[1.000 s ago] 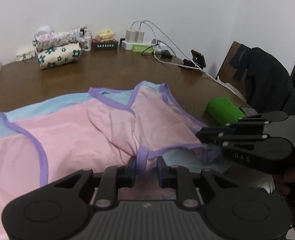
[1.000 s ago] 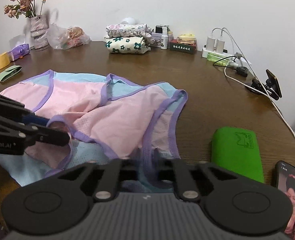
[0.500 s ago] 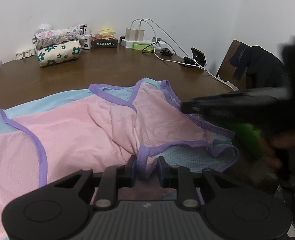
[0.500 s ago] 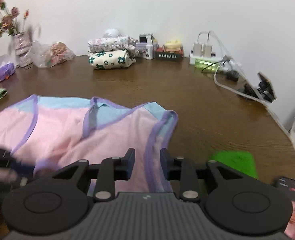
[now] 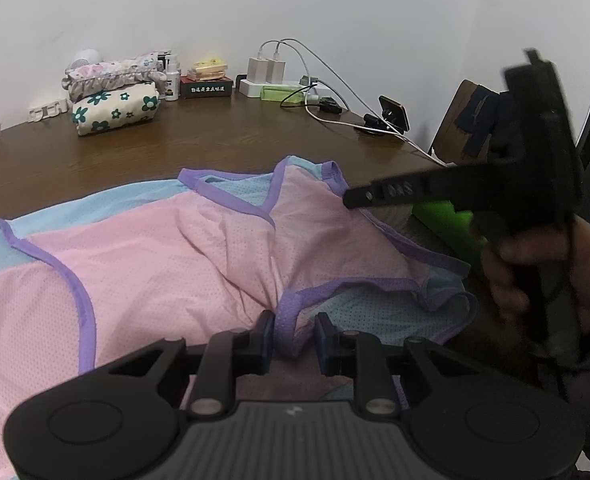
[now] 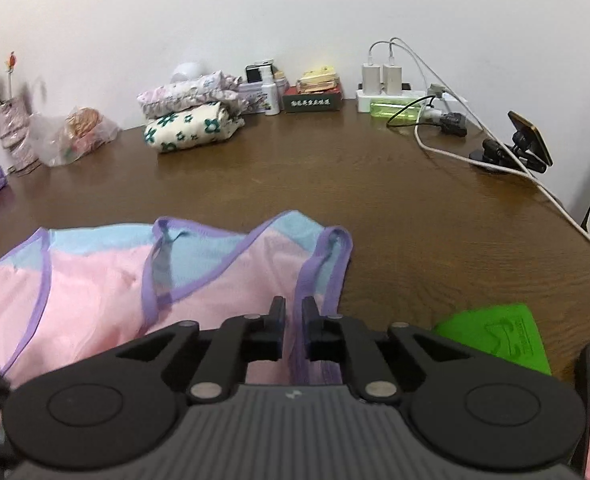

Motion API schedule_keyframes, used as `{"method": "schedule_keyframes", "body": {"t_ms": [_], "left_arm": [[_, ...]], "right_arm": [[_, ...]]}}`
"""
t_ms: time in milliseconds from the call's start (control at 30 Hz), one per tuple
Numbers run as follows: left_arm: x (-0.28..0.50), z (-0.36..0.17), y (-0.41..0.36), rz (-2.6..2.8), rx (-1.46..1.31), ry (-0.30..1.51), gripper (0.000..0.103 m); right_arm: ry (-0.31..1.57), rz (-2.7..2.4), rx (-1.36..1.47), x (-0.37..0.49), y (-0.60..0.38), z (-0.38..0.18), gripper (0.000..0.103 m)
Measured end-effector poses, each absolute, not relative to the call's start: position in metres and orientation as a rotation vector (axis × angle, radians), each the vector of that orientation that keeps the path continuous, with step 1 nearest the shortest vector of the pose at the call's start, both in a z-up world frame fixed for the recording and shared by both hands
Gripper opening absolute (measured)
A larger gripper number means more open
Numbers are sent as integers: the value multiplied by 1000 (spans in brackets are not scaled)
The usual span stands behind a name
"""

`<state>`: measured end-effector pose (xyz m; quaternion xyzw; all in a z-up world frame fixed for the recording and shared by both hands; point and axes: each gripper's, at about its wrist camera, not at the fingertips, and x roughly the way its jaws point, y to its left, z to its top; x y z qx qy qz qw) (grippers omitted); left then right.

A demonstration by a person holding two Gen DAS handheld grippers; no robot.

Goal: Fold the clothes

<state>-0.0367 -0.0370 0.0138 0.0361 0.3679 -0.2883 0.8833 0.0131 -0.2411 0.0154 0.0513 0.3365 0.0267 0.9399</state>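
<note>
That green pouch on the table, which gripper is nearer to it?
Right. The right gripper holds the shirt's purple edge just beside the green pouch; the left gripper grips the shirt farther over.

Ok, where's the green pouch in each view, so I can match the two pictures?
Left wrist view: the green pouch lies at the right, mostly hidden behind the right gripper, just past the garment.
Right wrist view: the pouch sits at lower right on the table, right of the garment.
Shared landmark: the floral bundle by the wall.
</note>
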Motion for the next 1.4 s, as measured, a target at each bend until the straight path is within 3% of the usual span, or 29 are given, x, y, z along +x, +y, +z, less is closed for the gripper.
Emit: {"method": "schedule_keyframes", "body": {"t_ms": [400,567,733,800,900,1100,1333,1400], "left_arm": [[-39,14,-37,-619,83,763,20],[-39,14,-36,-621,75,763,20],[-46,30,-6,-711,-3,700,33],[-55,39,22,-768,-35,643,49],[-71,42,65,-742,-22,620,56],[-94,31,117,-582,-13,650,56],[-101,12,119,-535,35,688,53],[-106,9,121,-534,58,667,53]], "right_arm": [[696,-16,108,39,-234,4,4],[672,-59,130,34,-239,7,7],[612,25,86,6,-231,30,18],[600,115,71,-11,-226,37,23],[595,266,37,-41,-221,43,33],[612,488,18,-75,-194,41,31],[655,531,-35,-67,-147,29,27],[671,486,-37,-67,-147,24,14]]}}
